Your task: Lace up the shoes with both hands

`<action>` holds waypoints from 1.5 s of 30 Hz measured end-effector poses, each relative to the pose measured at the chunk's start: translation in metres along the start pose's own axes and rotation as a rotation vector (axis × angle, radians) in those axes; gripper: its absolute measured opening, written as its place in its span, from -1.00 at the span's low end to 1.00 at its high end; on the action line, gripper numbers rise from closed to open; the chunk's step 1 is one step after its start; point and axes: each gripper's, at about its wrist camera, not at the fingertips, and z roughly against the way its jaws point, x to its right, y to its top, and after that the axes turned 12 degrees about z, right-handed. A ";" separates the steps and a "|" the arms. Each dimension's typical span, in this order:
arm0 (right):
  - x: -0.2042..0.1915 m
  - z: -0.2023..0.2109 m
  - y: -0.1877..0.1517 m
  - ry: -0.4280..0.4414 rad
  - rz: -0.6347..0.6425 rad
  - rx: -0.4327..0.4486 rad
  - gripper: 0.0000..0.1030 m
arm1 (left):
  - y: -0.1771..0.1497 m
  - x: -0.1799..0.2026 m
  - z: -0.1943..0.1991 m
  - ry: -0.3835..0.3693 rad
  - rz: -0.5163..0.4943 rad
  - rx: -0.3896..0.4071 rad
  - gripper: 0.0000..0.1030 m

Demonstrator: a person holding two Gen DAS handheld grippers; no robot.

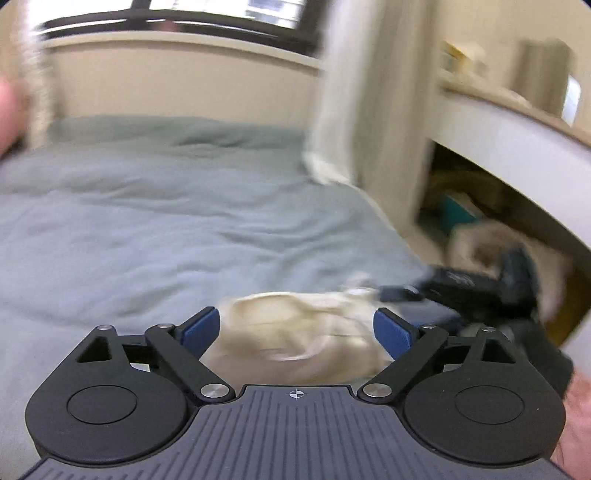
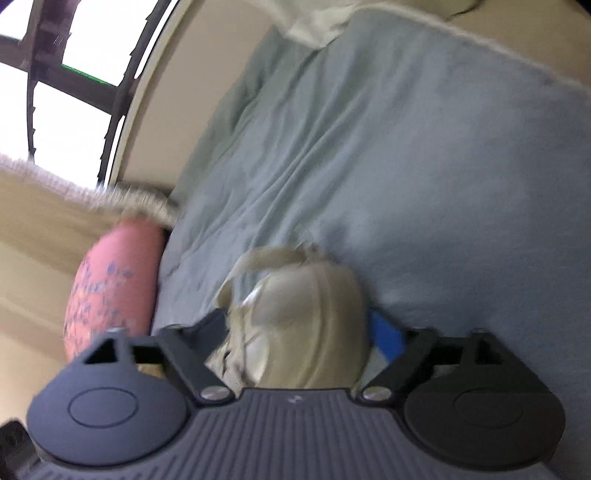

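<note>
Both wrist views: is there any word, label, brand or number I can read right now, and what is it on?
No readable text in either view.
Pink cushion: blue and yellow marks, too blurred to tell whether they are letters or a pattern.
Right gripper body, seen from the left wrist: a pale marking, too blurred to read.
Left gripper base: only a crosshair mark, no words.
Shoe: no label visible.

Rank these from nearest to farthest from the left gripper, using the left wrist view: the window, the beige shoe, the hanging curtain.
1. The beige shoe, right between the open fingers of the left gripper, on the blue-grey bed cover.
2. The hanging curtain, farther back on the right, at the bed's edge.
3. The window, at the top, above the far wall.
</note>
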 end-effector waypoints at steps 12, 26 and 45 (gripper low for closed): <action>-0.016 -0.001 -0.017 -0.094 0.056 0.076 0.56 | -0.051 -0.009 -0.067 0.054 -0.266 -0.098 0.95; -0.036 0.016 -0.032 -0.106 0.121 0.066 0.46 | 0.023 0.003 -0.081 -0.056 -0.517 0.094 0.95; -0.142 0.015 -0.037 -0.225 0.989 0.267 0.63 | -0.040 -0.007 -0.043 0.016 -0.180 -0.139 0.98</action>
